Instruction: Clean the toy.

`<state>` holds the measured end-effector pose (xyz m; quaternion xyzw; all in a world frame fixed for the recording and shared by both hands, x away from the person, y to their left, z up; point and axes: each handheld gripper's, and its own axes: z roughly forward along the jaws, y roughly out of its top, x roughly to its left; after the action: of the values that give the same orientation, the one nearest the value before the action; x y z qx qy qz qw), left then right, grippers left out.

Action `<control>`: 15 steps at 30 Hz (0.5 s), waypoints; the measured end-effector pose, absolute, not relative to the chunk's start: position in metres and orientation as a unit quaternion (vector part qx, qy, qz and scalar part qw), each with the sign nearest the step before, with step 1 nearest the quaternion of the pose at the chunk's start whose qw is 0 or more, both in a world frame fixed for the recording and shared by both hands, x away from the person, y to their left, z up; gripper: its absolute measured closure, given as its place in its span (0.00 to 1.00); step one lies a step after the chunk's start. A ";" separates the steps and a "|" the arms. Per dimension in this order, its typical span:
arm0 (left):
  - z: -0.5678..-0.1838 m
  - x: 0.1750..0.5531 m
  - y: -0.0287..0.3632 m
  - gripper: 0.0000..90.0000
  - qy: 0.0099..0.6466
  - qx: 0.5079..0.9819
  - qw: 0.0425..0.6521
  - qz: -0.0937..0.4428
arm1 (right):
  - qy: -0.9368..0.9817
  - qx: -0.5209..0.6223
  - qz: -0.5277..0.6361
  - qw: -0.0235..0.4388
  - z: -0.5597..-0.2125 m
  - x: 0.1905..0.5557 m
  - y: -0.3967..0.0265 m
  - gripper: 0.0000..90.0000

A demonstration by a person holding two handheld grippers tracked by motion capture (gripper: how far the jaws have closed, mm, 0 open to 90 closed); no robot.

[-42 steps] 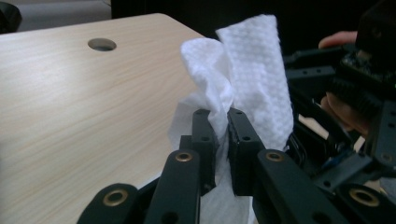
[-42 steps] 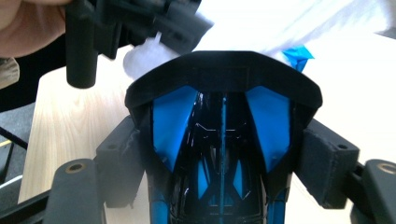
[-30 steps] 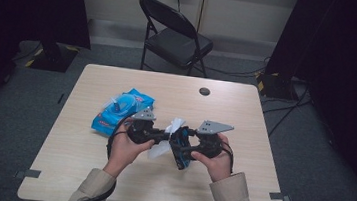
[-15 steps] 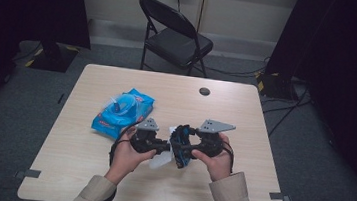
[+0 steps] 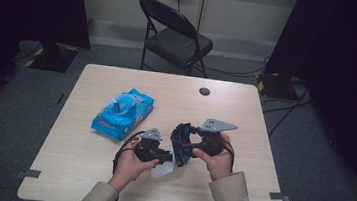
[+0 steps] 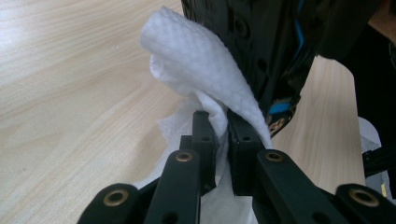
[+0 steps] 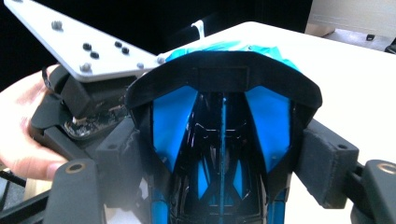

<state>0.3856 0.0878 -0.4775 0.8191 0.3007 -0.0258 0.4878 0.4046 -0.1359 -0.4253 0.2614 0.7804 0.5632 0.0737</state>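
Note:
My left gripper (image 5: 164,156) is shut on a white wet wipe (image 5: 163,168), which hangs just under its jaws near the table's front middle. In the left gripper view the wipe (image 6: 196,65) bulges up from between the jaws of the left gripper (image 6: 217,135) and lies against a black and blue object (image 6: 261,42). My right gripper (image 5: 186,144) holds that object (image 5: 181,137) just to the right. In the right gripper view its pads (image 7: 123,158) press on both sides of the object (image 7: 224,74). The left gripper's grey plate (image 7: 74,42) shows behind it.
A blue pack of wipes (image 5: 124,112) lies on the table's left half. A small dark disc (image 5: 204,91) sits near the far edge. A black folding chair (image 5: 173,34) stands beyond the wooden table (image 5: 257,189). Dark curtains hang on both sides.
My left hand has come down and nearer the table's front edge, carrying the wipe along the object's near side. The right hand and the object have stayed put.

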 end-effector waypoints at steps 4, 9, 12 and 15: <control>-0.479 0.385 0.089 0.93 0.300 0.822 0.483 -0.025 | 0.779 0.263 0.564 0.075 -0.425 0.405 -0.137 0.28; -0.471 0.392 0.106 0.93 0.318 0.810 0.493 -0.014 | 0.777 0.264 0.566 0.074 -0.424 0.405 -0.140 0.28; -0.456 0.398 0.121 0.93 0.327 0.797 0.507 -0.002 | 0.778 0.265 0.565 0.075 -0.425 0.405 -0.141 0.28; -0.438 0.403 0.131 0.93 0.333 0.784 0.523 0.012 | 0.779 0.266 0.563 0.073 -0.427 0.406 -0.140 0.28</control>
<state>0.4035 0.1314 -0.4384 0.7844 0.3329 0.0120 0.5232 0.4061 -0.1402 -0.4267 0.2656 0.7791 0.5632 0.0729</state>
